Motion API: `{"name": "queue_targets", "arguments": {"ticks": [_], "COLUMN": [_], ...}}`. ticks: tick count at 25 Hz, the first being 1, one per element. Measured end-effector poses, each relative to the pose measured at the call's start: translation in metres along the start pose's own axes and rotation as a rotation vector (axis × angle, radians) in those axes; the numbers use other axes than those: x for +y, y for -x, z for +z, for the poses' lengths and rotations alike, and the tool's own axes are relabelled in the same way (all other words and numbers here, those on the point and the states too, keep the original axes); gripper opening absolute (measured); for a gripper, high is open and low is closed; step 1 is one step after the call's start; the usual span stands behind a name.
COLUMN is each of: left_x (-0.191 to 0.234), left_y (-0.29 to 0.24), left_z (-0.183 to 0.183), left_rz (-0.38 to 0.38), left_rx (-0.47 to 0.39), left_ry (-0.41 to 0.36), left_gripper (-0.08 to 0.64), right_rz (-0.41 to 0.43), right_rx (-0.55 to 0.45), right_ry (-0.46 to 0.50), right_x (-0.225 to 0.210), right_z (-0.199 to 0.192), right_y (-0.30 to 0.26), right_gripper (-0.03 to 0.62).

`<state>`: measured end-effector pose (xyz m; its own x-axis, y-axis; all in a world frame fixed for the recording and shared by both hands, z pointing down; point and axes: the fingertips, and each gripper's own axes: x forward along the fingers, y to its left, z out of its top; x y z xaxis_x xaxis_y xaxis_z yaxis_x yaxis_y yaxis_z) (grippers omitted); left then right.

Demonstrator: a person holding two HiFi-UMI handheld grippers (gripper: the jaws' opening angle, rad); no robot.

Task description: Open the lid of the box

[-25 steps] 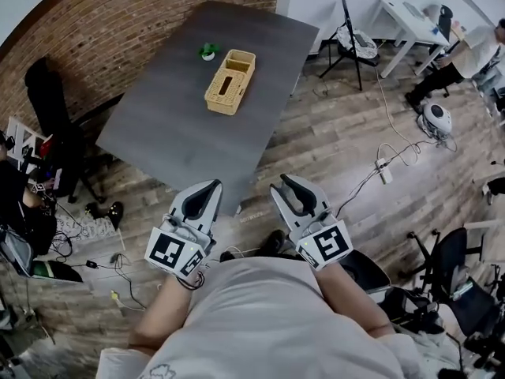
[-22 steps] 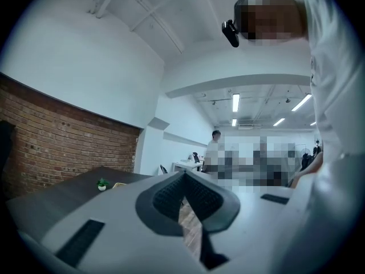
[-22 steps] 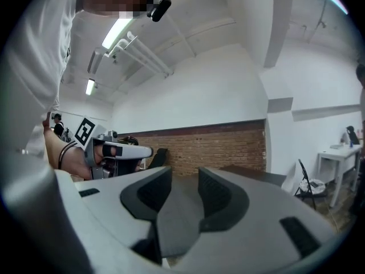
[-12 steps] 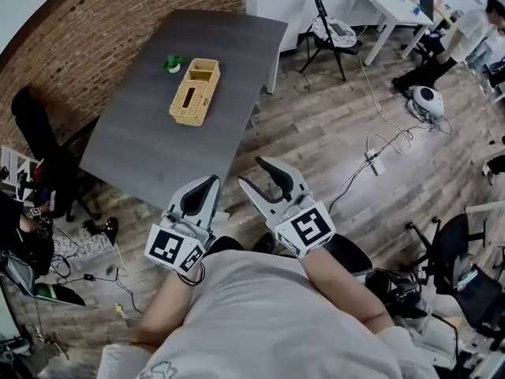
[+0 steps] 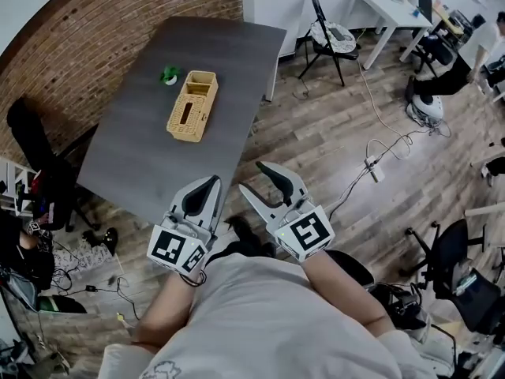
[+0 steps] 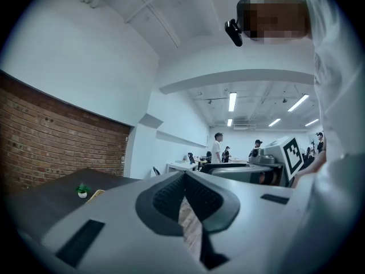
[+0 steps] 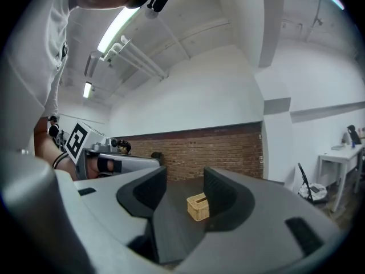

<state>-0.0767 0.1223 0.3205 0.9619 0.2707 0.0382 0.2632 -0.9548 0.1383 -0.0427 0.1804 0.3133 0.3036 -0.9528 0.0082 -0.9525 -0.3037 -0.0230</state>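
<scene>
One tan rectangular woven wicker box point(image 5: 192, 105) sits on one dark grey rectangular tabletop point(image 5: 158, 156). A slot shows in the box's top. Its long axis runs away from the person, along the length of the tabletop, with the far end leaning slightly right. One small green potted plant point(image 5: 169, 75) stands just beside the box's far left corner, without touching it.

There are two claws, each held in one of the person's hands, and both are well apart from the box, on its near side and off the tabletop's near edge. The left claw point(image 5: 211, 183) is closed, its jaws meeting at the tips with nothing between them. The right claw point(image 5: 251, 177) lies nearer than the box and to its right. Its jaws are opening and nothing is between them. In the right gripper view the box appears far off through the gap between them.

A red brick wall point(image 5: 118, 22) rises left of the box, and a wood-plank floor point(image 5: 331, 148) spreads to its right.
</scene>
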Motion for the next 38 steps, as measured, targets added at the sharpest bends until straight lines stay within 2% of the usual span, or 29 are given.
{"name": "queue_targets", "arguments": {"ticks": [11, 19, 28, 38], "left_x": [0.088, 0.139, 0.175, 0.216], "left_y": [-0.034, -0.030, -0.020, -0.033], "left_z": [0.012, 0.020, 0.019, 0.018], "left_rz": [0.065, 0.121, 0.238, 0.449], "left_rx": [-0.019, -0.032, -0.039, -0.032], "left_ry": [0.015, 0.009, 0.019, 0.030], "left_gripper": [0.011, 0.011, 0.011, 0.011], "right_rz": [0.084, 0.159, 0.300, 0.507], "right_rx": [0.033, 0.031, 0.054, 0.068], "right_ry": [0.010, 0.023, 0.009, -0.008], "right_x": [-0.035, -0.031, -0.022, -0.039], "right_z": [-0.007, -0.004, -0.016, -0.025], "right_y": [-0.097, -0.156, -0.204, -0.257], "right_gripper": [0.209, 0.210, 0.210, 0.210]}}
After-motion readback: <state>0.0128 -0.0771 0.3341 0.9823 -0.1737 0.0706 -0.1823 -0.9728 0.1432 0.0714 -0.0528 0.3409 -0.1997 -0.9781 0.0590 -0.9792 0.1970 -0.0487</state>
